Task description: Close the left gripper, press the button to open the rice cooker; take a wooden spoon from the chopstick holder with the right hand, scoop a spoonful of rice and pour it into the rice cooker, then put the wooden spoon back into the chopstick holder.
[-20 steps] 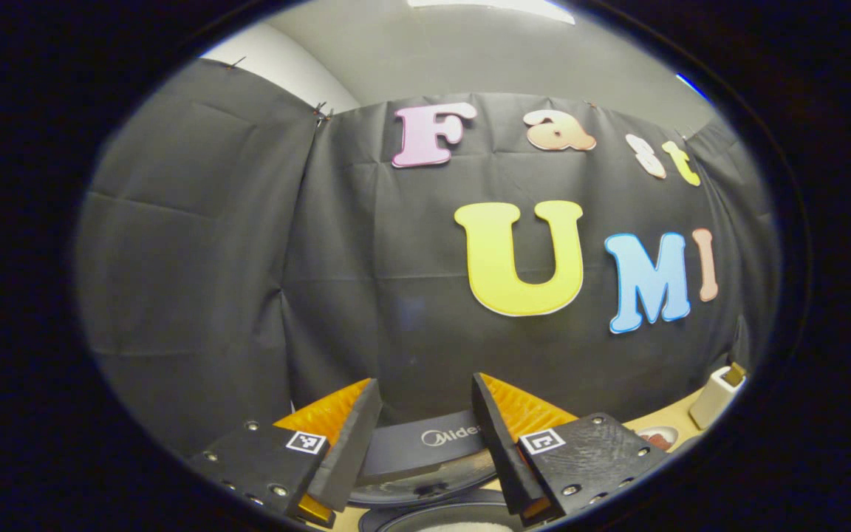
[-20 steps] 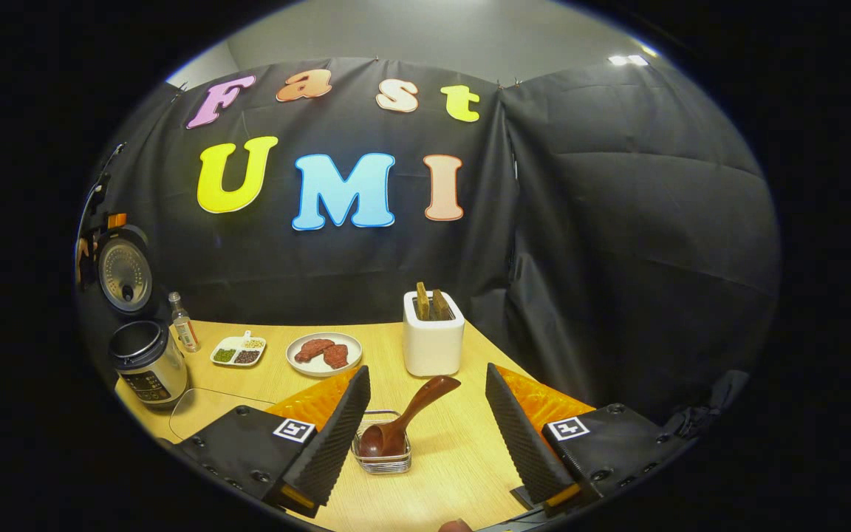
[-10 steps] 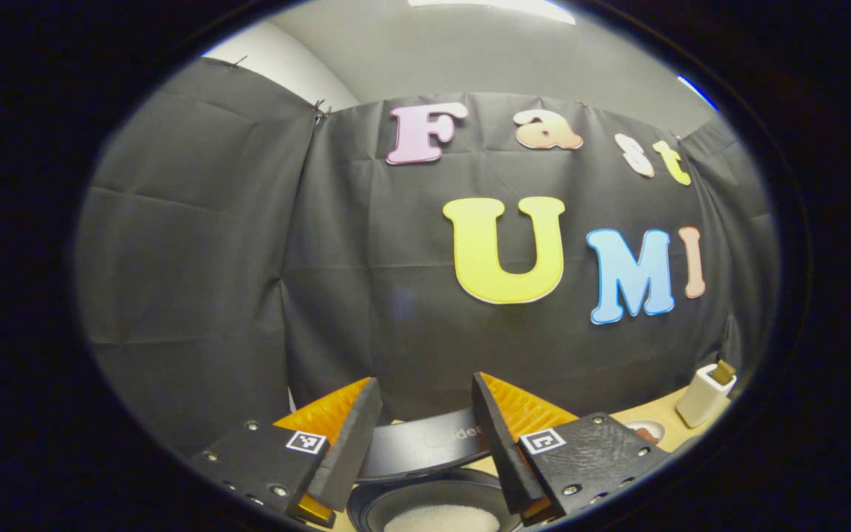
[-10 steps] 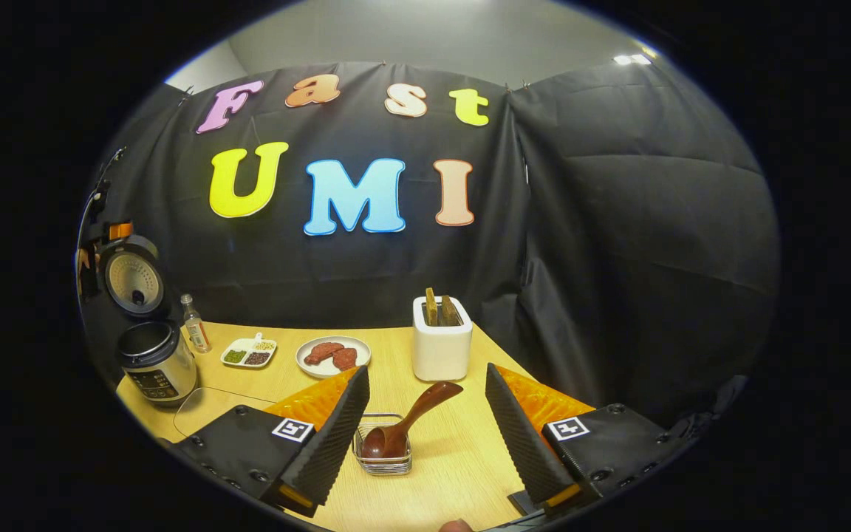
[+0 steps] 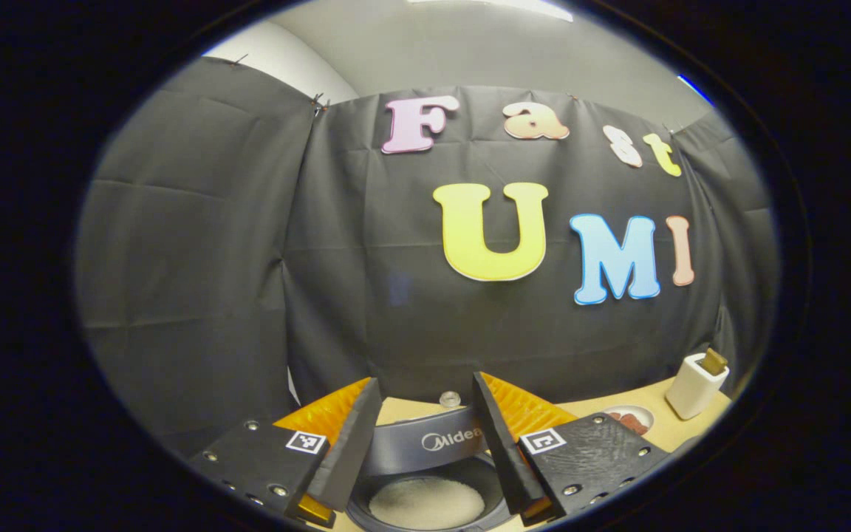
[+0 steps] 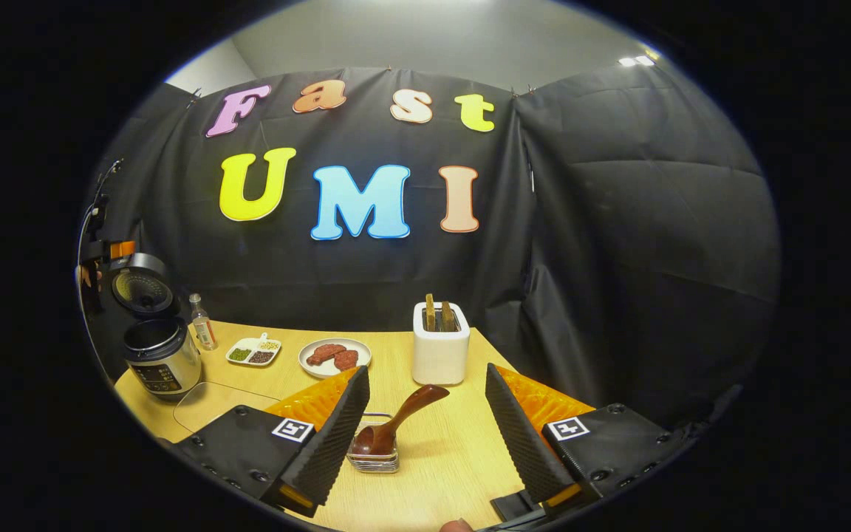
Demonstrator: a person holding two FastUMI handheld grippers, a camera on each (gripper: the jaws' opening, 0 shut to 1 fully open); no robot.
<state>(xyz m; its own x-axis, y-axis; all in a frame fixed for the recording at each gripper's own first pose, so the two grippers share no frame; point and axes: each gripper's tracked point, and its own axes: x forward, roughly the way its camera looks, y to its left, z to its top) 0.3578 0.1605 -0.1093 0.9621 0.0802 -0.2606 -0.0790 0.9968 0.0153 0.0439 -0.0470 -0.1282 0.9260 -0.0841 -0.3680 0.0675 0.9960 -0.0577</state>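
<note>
Two grippers gaping, holding nothing: right gripper (image 6: 425, 425) aimed at wooden spoon (image 6: 396, 423) tilted in chopstick holder (image 6: 374, 459) on tabletop (image 6: 455, 473), left gripper (image 5: 422, 436) above rice (image 5: 425, 502) below raised rice cooker (image 6: 162, 356) lid; probably spoon-fetching step, next needing advance and closing on handle.

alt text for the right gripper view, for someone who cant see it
The open right gripper points at a wooden spoon resting in a small wire holder on a wooden table. Farther back stand a white toaster, a plate of meat and an open rice cooker.
</note>
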